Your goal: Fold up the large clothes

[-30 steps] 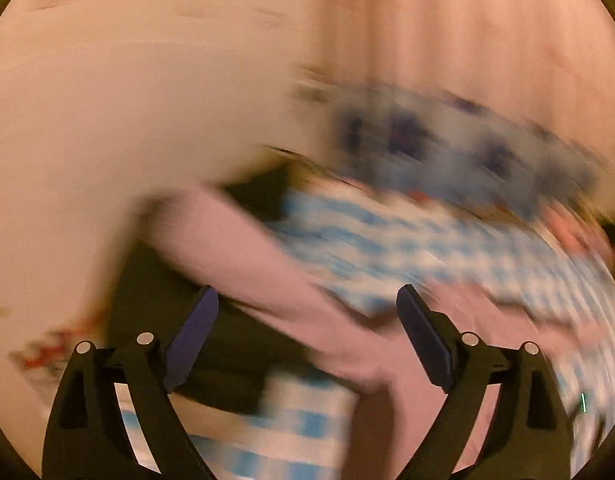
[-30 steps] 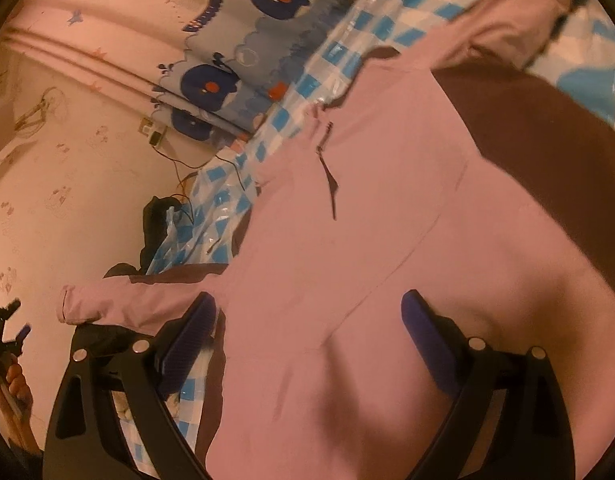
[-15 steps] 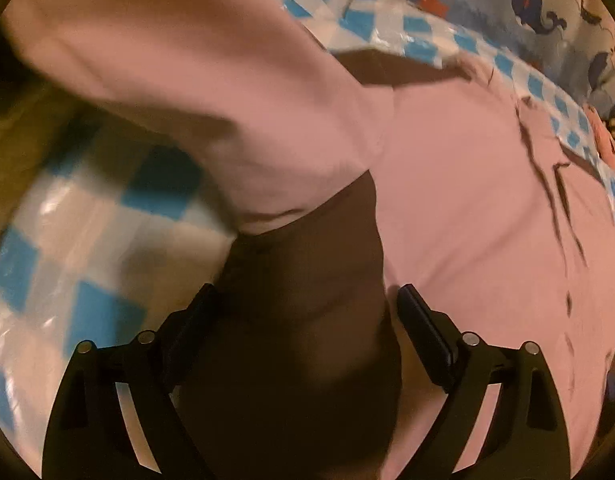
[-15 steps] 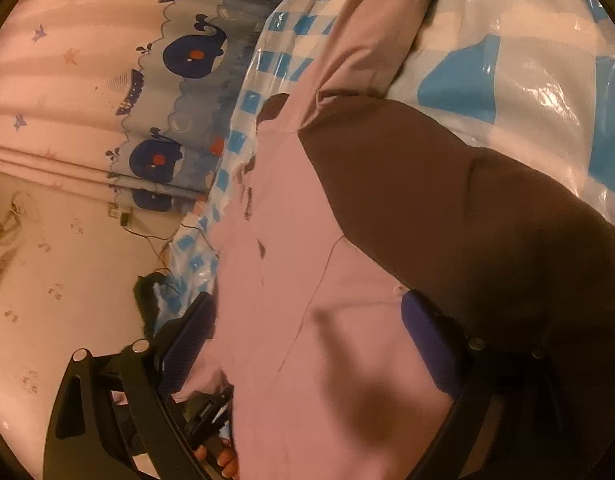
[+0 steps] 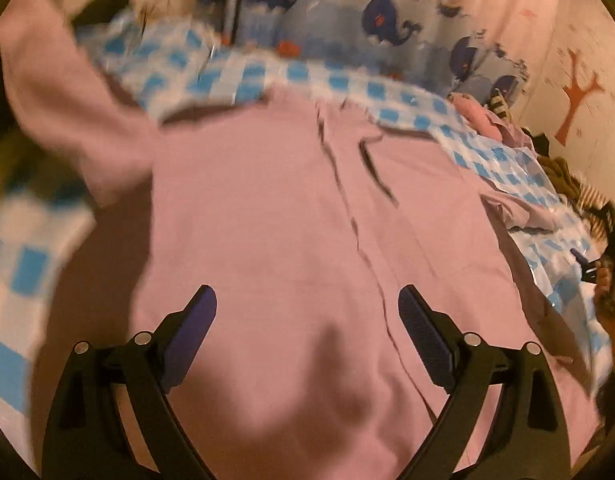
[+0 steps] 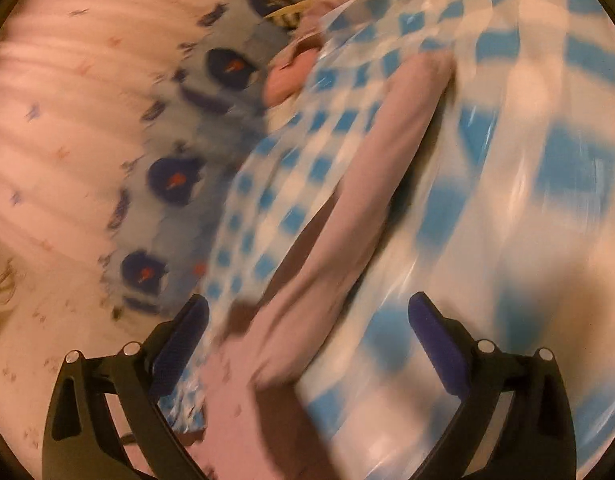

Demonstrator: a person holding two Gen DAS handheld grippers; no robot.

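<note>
The pink garment (image 5: 267, 216) lies spread flat on the blue-and-white checked plastic sheet (image 5: 235, 76), its front opening running up the middle toward the whale-print curtain (image 5: 347, 20). The left claw (image 5: 307, 312) hangs just above the garment's lower body, its jaws spread wide with only flat cloth showing between them and nothing pinched. One sleeve (image 5: 59, 92) reaches off to the upper left, blurred. At the far right edge the person's other hand (image 5: 605, 280) shows, gripping its tool.

The right claw (image 6: 307, 320) is over the sheet's edge, its jaws opening and already wide, gripping nothing. The garment's other sleeve (image 6: 371, 184) stretches away from between those jaws across the checked sheet, lying below the claw rather than in it. This view is heavily smeared.
</note>
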